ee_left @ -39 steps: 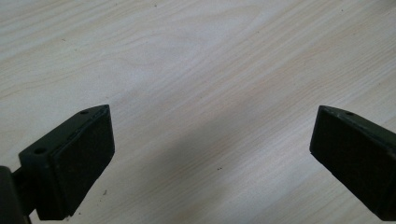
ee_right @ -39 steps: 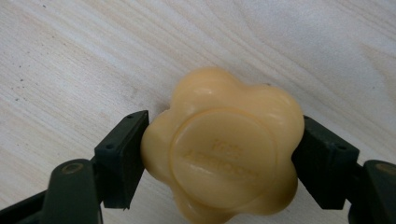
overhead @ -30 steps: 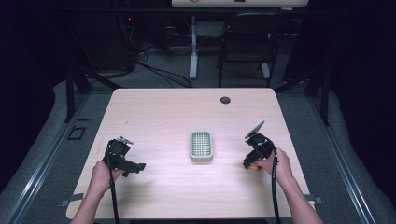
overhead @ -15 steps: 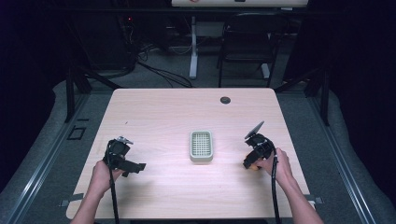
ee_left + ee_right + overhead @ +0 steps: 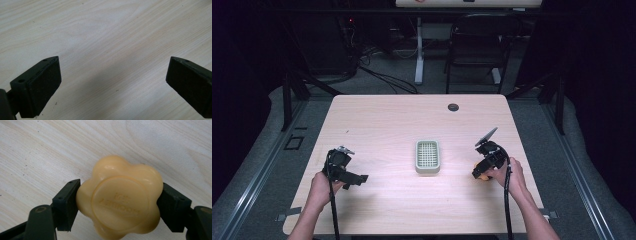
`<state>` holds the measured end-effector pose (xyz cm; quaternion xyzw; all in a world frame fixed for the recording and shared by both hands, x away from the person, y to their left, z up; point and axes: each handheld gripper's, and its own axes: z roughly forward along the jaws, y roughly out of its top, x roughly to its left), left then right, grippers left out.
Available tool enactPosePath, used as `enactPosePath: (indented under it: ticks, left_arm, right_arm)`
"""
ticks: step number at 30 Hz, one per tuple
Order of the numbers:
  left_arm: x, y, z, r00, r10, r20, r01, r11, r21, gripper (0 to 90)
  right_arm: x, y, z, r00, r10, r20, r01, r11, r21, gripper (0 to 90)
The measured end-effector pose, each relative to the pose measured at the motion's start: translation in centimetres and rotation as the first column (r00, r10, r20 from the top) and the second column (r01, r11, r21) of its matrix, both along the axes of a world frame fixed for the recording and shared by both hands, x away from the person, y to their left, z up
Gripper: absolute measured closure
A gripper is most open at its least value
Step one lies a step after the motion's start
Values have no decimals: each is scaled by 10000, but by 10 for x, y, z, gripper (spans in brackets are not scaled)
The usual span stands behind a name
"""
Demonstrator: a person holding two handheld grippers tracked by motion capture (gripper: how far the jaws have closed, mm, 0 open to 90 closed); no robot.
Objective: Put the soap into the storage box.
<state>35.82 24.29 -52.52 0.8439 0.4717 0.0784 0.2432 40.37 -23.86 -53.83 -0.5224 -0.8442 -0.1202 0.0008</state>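
A pale orange flower-shaped soap (image 5: 120,200) with an embossed round centre sits between the jaws of my right gripper (image 5: 120,205), which is shut on it just over the wooden table. In the high view the right gripper (image 5: 482,172) is at the table's right side, with a bit of the orange soap (image 5: 484,177) showing under it. A pale green slotted soap dish (image 5: 427,156) stands at the table's centre, to the left of that gripper. My left gripper (image 5: 357,178) rests at the front left, open, with bare wood between its jaws (image 5: 112,82).
The light wooden table (image 5: 412,120) has a small dark round grommet (image 5: 453,107) near its far edge. A chair (image 5: 477,45) and cables lie on the floor behind the table. Dark frame rails run along both sides.
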Motion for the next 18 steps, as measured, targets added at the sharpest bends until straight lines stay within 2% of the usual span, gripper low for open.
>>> enactPosePath:
  ticks: [3,4,5,6,8,9,10,11,12,13,15,16,18]
  left_arm:
    - [0,0,0,10000,2,-7,-2,10000,-3,0]
    - [0,0,0,10000,1,-6,-1,10000,-12,0]
    - [0,0,0,10000,14,7,-14,10000,-10,0]
    - [0,0,0,10000,22,12,-22,10000,-6,0]
    - [0,0,0,10000,32,14,-32,10000,4,0]
    - [0,0,0,10000,35,11,-35,10000,1,0]
    - [0,0,0,10000,65,-14,-65,10000,-15,0]
    - [0,0,0,10000,67,-12,-67,10000,-1,0]
    - [0,0,0,10000,33,6,-33,10000,25,0]
    - [0,0,0,10000,46,-2,-46,10000,10,0]
    - [0,0,0,10000,41,16,-42,10000,16,0]
    - [0,0,0,10000,40,15,-40,10000,18,0]
    - [0,1,0,10000,60,-12,-60,10000,-22,0]
  right_arm:
    - [3,-1,7,9968,645,-472,-669,9964,-512,262]
    - [0,1,4,9996,223,-145,-226,9996,-170,262]
    - [0,1,6,9991,352,-224,-357,9991,-227,262]
    - [-1,1,5,9997,207,-95,-208,9997,-110,262]
    - [-1,2,9,9995,282,-141,-283,9996,-72,262]
    - [-2,3,8,9998,210,20,-210,9998,26,262]
    - [-2,3,11,9992,368,-136,-371,9991,-201,262]
    - [-5,5,8,9998,44,186,-47,9999,157,262]
    - [-2,4,12,9990,438,-118,-441,9987,-249,262]
    - [-2,5,13,9982,566,-192,-571,9979,-298,262]
    - [-2,8,13,9989,457,-81,-458,9988,-174,262]
    - [0,11,16,9966,774,-285,-785,9961,-405,262]
    - [1,14,16,9969,752,-235,-759,9966,-323,262]
